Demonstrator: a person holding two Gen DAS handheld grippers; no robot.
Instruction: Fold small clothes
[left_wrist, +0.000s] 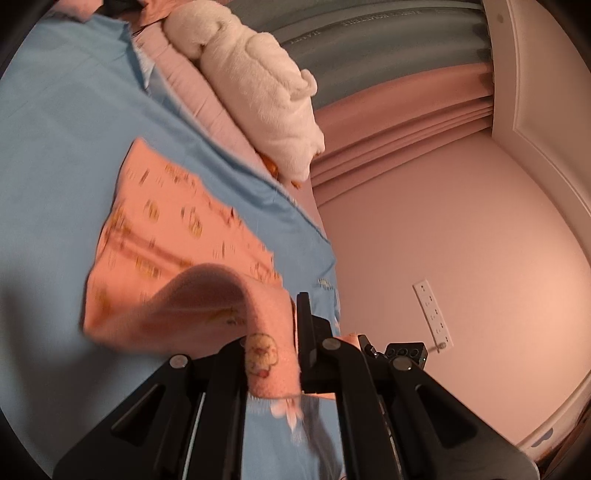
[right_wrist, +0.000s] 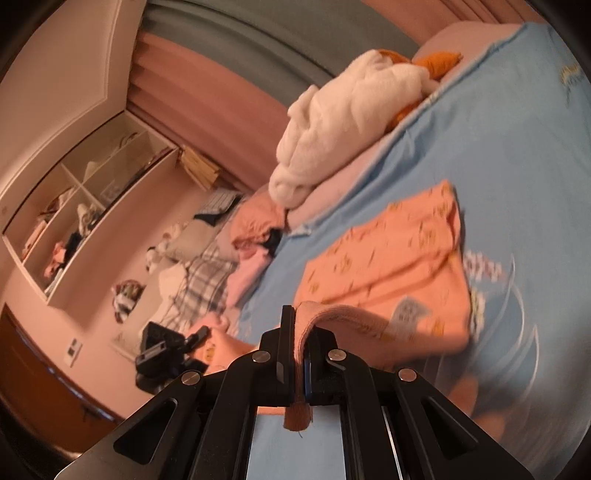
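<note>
A small orange garment with yellow cartoon prints (left_wrist: 173, 236) lies on the blue bed sheet (left_wrist: 55, 147). My left gripper (left_wrist: 280, 354) is shut on one edge of it, and the cloth arches up from the bed into the jaws. In the right wrist view the same garment (right_wrist: 391, 258) lies ahead, and my right gripper (right_wrist: 300, 354) is shut on another part of its edge, with a strip of cloth hanging below the jaws. The other gripper (right_wrist: 166, 350) shows at the left there. Both views are blurred by motion.
A white fluffy blanket (left_wrist: 258, 92) sits on a pink pillow (left_wrist: 199, 92) at the bed's far side. More clothes (right_wrist: 255, 229) are piled by the bed's edge. A wall shelf (right_wrist: 85, 206) and pink wall with sockets (left_wrist: 432, 310) lie beyond.
</note>
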